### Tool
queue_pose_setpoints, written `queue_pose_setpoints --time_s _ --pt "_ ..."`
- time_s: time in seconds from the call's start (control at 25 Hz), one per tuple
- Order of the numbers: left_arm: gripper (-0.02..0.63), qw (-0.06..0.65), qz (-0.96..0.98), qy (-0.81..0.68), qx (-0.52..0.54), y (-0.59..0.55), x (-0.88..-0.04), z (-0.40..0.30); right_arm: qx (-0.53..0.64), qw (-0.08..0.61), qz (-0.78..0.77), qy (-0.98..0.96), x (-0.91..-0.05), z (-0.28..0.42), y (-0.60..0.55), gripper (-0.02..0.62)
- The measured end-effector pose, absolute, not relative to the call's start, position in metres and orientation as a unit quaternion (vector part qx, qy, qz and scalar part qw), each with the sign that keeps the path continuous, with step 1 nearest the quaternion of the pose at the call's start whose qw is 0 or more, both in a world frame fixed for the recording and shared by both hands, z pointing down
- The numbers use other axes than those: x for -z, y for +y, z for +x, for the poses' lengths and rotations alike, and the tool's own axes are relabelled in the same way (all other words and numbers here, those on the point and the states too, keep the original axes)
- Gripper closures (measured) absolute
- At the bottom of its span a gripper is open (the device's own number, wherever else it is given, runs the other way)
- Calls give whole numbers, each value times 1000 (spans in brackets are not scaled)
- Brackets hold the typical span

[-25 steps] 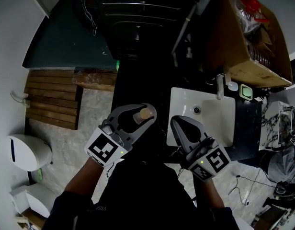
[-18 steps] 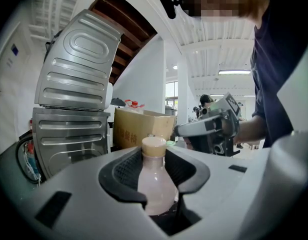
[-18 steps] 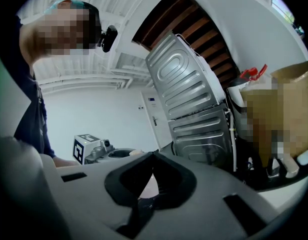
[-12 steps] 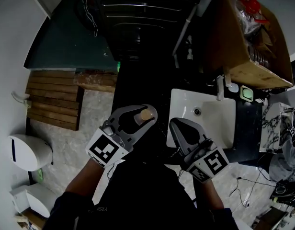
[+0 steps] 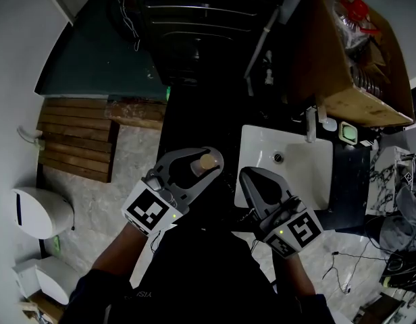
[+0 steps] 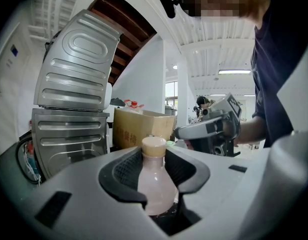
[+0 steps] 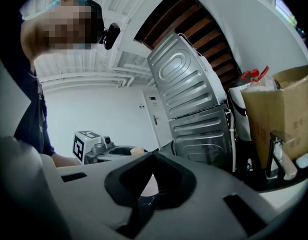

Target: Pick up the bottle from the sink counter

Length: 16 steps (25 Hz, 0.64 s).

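While upright, bottle [image 6: 155, 184] within left claw [image 6: 155, 156].

You stand in what looks like a utility washroom corner: a white sink [image 5: 297, 179] with a faucet [image 5: 309, 125] in a dark counter [image 5: 194, 123], a ribbed metal appliance [image 6: 74, 84], and a cardboard box [image 5: 329, 63].

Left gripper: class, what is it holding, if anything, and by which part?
The bottle, clamped round its body between the jaws, with its top standing free above them.
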<state>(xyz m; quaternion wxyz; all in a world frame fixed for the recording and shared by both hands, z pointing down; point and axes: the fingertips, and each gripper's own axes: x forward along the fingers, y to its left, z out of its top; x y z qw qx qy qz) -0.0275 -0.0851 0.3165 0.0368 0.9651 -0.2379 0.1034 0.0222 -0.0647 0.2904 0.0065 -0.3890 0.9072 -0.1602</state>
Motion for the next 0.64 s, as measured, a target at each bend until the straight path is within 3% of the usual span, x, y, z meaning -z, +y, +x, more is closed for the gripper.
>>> queue_pose_setpoints --time_s 0.64 --pt "465 34 966 -235 -102 -83 -315 -28 155 4 -387 909 -292 22 -63 575"
